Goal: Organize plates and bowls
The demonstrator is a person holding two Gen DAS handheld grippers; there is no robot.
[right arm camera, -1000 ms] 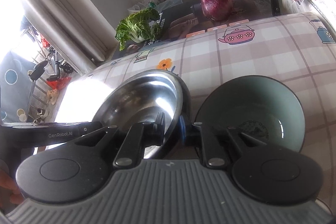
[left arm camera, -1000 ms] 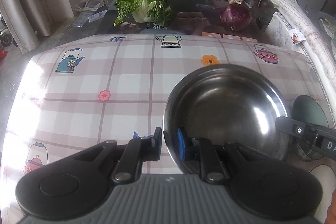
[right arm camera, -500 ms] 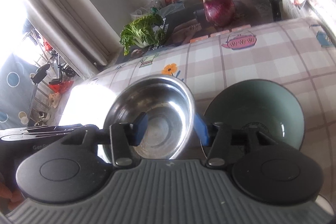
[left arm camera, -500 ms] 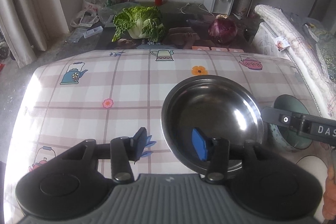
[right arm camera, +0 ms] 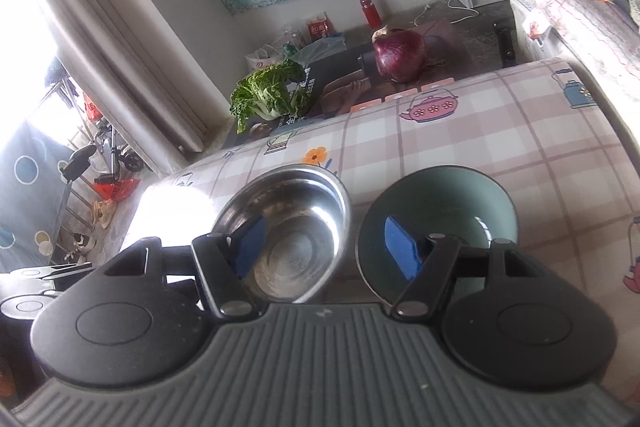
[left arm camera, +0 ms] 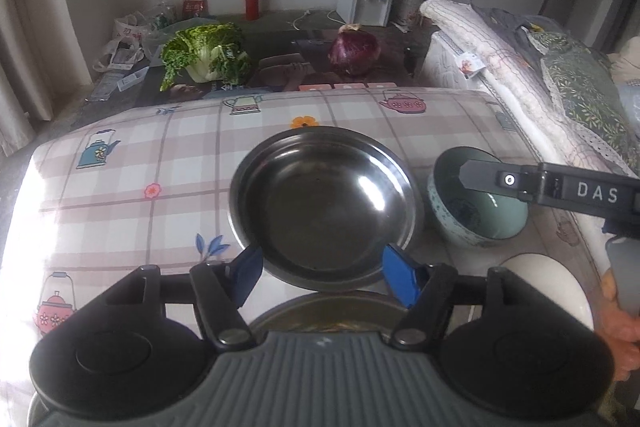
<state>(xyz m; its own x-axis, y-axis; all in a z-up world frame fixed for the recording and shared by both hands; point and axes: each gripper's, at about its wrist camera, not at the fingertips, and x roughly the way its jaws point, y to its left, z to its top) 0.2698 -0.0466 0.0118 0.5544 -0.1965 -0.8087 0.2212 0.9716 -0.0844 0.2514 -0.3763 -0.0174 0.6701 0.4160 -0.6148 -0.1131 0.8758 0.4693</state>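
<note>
Checked tablecloth (left arm camera: 120, 195) holds 2 seemingly empty bowls, steel bowl (left arm camera: 324, 203) and green bowl (left arm camera: 480, 211); both claws just released.

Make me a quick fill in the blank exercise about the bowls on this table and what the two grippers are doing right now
1. The steel bowl sits on the checked tablecloth, directly beside the ____ ceramic bowl.
2. The left gripper, jaws just opened, now holds ____.
3. The right gripper has also just opened its jaws; its pads are coloured ____.
4. Beyond the table's far edge lie a leafy cabbage and a purple ____.

Missing words: green; nothing; blue; onion
</note>
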